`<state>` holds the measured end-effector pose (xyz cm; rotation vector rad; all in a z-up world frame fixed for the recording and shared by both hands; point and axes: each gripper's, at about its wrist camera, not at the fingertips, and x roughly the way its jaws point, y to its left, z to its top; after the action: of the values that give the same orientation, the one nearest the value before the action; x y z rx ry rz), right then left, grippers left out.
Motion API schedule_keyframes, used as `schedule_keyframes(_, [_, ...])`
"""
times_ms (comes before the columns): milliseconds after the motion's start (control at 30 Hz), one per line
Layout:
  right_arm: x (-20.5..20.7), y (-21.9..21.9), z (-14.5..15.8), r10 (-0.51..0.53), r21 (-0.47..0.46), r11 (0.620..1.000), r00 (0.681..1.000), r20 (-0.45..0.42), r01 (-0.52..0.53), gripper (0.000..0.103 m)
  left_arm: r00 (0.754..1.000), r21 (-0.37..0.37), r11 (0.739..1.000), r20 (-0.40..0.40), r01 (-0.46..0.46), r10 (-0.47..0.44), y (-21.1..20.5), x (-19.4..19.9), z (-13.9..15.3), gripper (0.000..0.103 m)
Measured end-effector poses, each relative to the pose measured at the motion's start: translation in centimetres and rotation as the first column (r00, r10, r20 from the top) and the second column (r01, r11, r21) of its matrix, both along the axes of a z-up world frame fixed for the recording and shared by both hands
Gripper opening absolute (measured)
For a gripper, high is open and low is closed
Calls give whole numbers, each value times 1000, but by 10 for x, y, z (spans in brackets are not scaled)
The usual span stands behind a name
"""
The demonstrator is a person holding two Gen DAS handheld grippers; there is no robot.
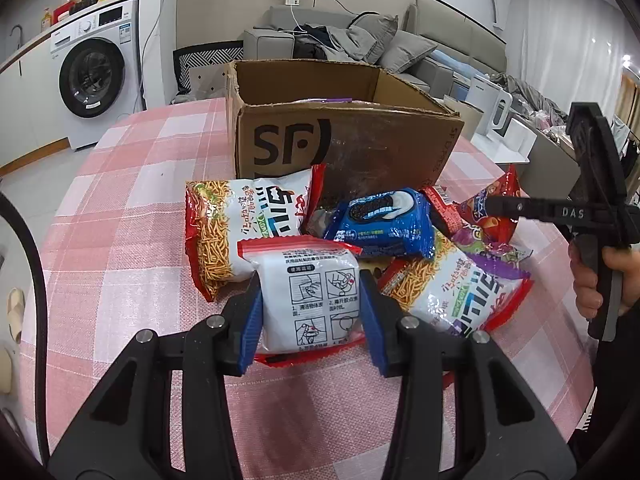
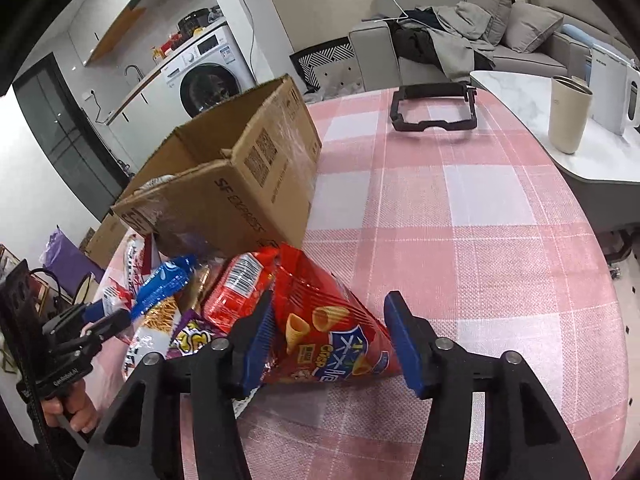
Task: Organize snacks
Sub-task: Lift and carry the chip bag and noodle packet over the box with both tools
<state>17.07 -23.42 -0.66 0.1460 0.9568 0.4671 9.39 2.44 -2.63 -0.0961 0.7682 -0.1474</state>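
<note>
My left gripper (image 1: 311,284) is shut on a white packet with red edges (image 1: 308,300), its blue pads pressing both sides, just above the pink checked tablecloth (image 1: 120,220). Behind it lie two noodle-snack bags (image 1: 236,228), a blue cookie pack (image 1: 384,224) and a purple bag (image 1: 496,248), all piled in front of an open SF cardboard box (image 1: 352,148). My right gripper (image 2: 330,304) straddles a red cone-crisp bag (image 2: 332,336) lying on the cloth. Its left pad rests against the bag and the right pad mostly stands off, so the jaws look open.
A black rectangular frame (image 2: 434,108) lies on the far side of the table. A beige cup (image 2: 568,116) and a white appliance stand on a marble side table at the right. Bare cloth (image 2: 480,220) stretches right of the box. A washing machine and a sofa are behind.
</note>
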Motion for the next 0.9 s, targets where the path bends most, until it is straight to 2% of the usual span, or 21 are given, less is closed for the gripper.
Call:
schedule_keyframes(233, [3,5,-14,45,-47,998,995,-92,-49,79,1000,-3,1000,2,-7,7,2,1,2,40])
schedule_keyframes(267, [2,7,-15,54,-66,996,995,-88,-60,79,1000,-3,1000,2,-7,7,2,1,2,41])
schedule_keyframes(333, [0,11,-15,61,-102,992,995,-74,-69,79,1000,-5,1000,-1,-7,7,2,0,2,41])
schedule_keyframes(400, [-1,13,-15,68,-127,989,996,-65,-76,74,1000,-7,1000,1,-10,10,2,-1,3,41])
schedule_keyframes(433, [-3,14,-15,85,-143,985,995,-53,-92,67,1000,-6,1000,3,-10,10,2,-1,3,41])
schedule_keyframes(533, [-6,15,-14,117,-153,981,993,-33,-121,62,1000,-8,1000,6,-8,8,1,-1,4,41])
schedule_keyframes(733, [-5,6,-11,120,-76,990,992,-32,-122,59,1000,-10,1000,19,-12,12,2,-3,7,40])
schedule_keyframes(900, [-11,7,3,128,-52,990,992,1,-127,59,999,-14,1000,29,-19,20,3,-5,10,40])
